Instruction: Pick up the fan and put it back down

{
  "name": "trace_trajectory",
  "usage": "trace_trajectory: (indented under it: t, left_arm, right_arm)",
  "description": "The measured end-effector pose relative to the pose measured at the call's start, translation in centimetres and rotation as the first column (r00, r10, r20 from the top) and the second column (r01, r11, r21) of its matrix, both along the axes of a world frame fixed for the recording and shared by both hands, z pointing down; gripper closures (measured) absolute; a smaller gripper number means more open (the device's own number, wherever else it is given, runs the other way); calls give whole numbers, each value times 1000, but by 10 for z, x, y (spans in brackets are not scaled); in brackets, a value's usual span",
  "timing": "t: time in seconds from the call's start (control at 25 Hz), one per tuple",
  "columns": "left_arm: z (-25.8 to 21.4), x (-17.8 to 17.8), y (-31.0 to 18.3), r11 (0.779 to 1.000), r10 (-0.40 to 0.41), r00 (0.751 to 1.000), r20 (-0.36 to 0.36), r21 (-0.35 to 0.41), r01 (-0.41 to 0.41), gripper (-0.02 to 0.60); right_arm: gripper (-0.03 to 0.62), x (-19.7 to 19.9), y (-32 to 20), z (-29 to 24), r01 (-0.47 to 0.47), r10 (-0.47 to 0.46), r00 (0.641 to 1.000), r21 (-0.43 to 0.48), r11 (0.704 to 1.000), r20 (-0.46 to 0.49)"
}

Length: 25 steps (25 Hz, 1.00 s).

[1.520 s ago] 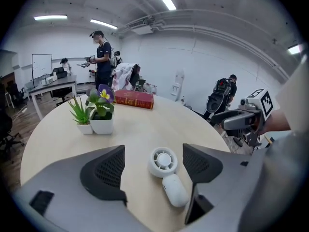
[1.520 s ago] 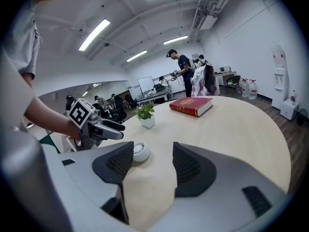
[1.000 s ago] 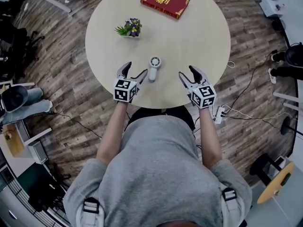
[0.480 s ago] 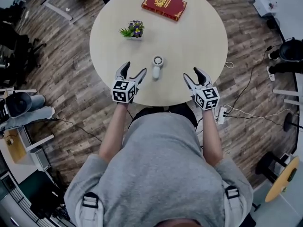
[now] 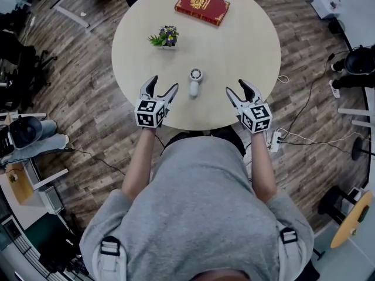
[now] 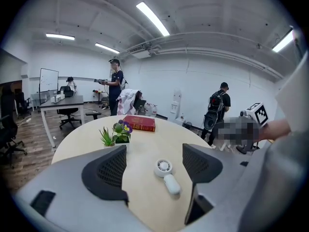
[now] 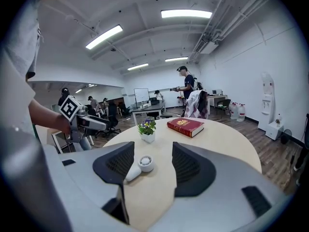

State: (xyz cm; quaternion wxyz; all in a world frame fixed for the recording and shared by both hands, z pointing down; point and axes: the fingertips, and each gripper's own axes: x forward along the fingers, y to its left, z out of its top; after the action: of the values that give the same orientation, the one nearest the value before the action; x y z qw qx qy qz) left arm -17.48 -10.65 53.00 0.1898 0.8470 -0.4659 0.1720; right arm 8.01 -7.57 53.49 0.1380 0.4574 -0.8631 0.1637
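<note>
A small white hand fan lies flat on the round beige table, its round head toward the far side and its handle toward me. In the left gripper view the fan lies ahead between the jaws; in the right gripper view the fan shows beside the left jaw. My left gripper hovers open to the left of the fan, holding nothing. To the fan's right my right gripper is open as well, nothing between its fingers. Neither touches the fan.
A red book lies at the table's far side, and a small potted plant stands at the far left. A power strip and cables lie on the wooden floor to the right. Desks, chairs and several people stand beyond the table.
Both grippers have risen slightly above the table's near edge. The fan has not moved on the table and the jaws kept their spread.
</note>
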Motion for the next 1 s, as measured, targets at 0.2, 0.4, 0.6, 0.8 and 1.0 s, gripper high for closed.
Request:
trace_trajectory:
  t: [0.2,0.4,0.6,0.8,1.0]
  left_arm:
    - [-2,-6,-4,1000,-10,1000,-3,4,10,206]
    - [-2,-7,-3,1000,-12,1000,-2,1,12,206]
    - [-3,-12,-2,1000,-24,1000,2,8,24,206]
    - [-2,-12,-3,1000,-27,1000,2,5,27,206]
    - [-1,-13,-2,1000,-28,1000,7,2,28,206]
  right_arm:
    - [344,-2,0,3,7,-7,1000,-8,1000,0]
    - [344,-5,-2,3,15,-15,1000,-18,1000,15]
    - [344,-8,-4,2,17,-17,1000,-15,1000,14]
    - [344,-8,-4,4,19,-19,1000,-17,1000,13]
    - [344,-5,-3,5,8,-7,1000,-23,1000,12]
